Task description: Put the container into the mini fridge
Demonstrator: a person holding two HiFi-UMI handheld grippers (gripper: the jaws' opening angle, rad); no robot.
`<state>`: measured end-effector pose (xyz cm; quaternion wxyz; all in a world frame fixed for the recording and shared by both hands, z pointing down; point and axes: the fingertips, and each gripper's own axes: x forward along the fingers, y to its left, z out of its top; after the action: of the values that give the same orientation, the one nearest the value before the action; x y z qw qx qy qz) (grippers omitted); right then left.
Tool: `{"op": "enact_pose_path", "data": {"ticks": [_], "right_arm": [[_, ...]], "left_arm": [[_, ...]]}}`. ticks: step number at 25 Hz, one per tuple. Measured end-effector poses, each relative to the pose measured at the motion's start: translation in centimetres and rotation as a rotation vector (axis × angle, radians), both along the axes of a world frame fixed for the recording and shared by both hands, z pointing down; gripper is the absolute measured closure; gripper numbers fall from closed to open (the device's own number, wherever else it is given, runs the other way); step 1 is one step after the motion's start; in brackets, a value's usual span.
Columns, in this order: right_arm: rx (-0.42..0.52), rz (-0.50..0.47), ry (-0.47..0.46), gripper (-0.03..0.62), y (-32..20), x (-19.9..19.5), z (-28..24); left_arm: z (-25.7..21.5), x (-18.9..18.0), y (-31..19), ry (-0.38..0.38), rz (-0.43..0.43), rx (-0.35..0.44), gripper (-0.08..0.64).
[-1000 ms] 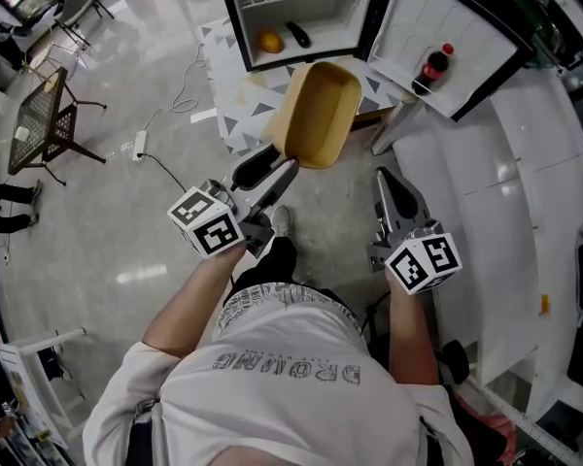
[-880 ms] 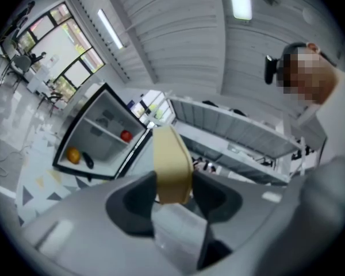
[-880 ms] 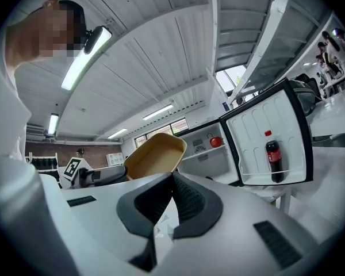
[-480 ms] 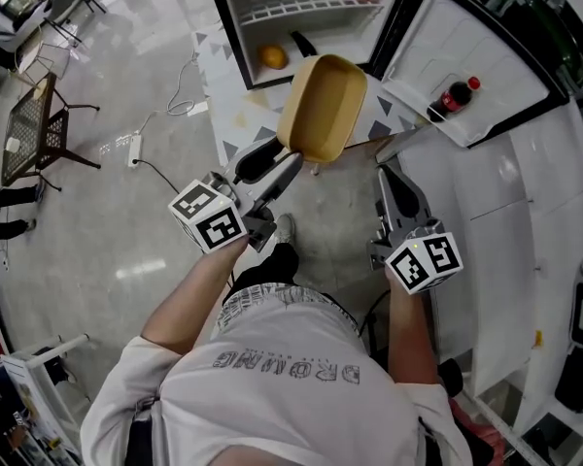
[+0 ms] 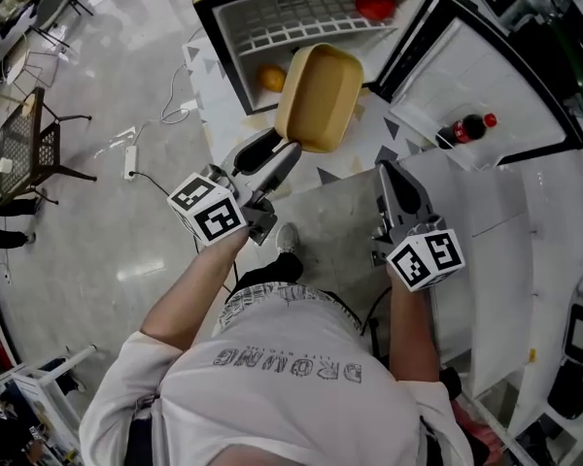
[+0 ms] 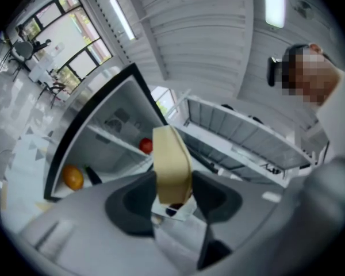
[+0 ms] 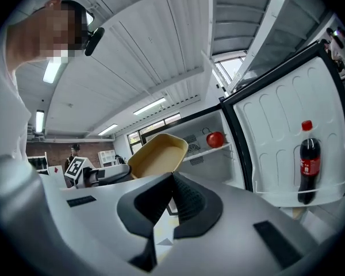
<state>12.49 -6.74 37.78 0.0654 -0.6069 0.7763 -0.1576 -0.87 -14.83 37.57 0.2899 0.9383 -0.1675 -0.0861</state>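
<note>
My left gripper (image 5: 280, 149) is shut on the near rim of a tan, empty oblong container (image 5: 318, 97), holding it tilted in front of the open mini fridge (image 5: 272, 22). In the left gripper view the container (image 6: 171, 160) stands edge-on between the jaws, level with the fridge's lower compartment. My right gripper (image 5: 387, 171) hangs to the right of the container, shut on nothing; its pads meet in the right gripper view, with the container (image 7: 157, 155) beyond them.
Inside the fridge are an orange (image 5: 270, 78) and a dark object (image 6: 92, 176) below, and a red fruit (image 5: 374, 3) on the wire shelf. The open door (image 5: 486, 76) swings right, holding a cola bottle (image 5: 469, 129). A cable and power strip (image 5: 126, 153) lie left.
The left gripper has carried the container up and forward, closer to the fridge opening. The right gripper has stayed beside it, still shut.
</note>
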Motion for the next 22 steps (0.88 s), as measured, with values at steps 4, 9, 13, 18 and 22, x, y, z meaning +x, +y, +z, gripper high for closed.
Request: {"op": "enact_pose_path", "data": {"ticks": [4, 9, 13, 18, 22], "right_arm": [[-0.013, 0.002, 0.0, 0.592, -3.6, 0.2, 0.5], [-0.029, -0.003, 0.0, 0.592, -7.4, -0.3, 0.7], [-0.039, 0.004, 0.0, 0.592, -9.1, -0.2, 1.0], [-0.04, -0.002, 0.001, 0.592, -10.3, -0.2, 1.1], [-0.035, -0.011, 0.01, 0.592, -11.0, -0.3, 0.6]], "left_arm": [[0.4, 0.7, -3.8, -0.002, 0.001, -0.009, 0.362], [0.8, 1.4, -7.5, 0.006, 0.006, -0.027, 0.362], [0.8, 1.6, -9.4, 0.019, 0.008, -0.033, 0.362], [0.7, 1.6, -10.9, 0.052, -0.011, -0.057, 0.362], [0.5, 1.7, -11.8, 0.101, -0.043, -0.1, 0.362]]}}
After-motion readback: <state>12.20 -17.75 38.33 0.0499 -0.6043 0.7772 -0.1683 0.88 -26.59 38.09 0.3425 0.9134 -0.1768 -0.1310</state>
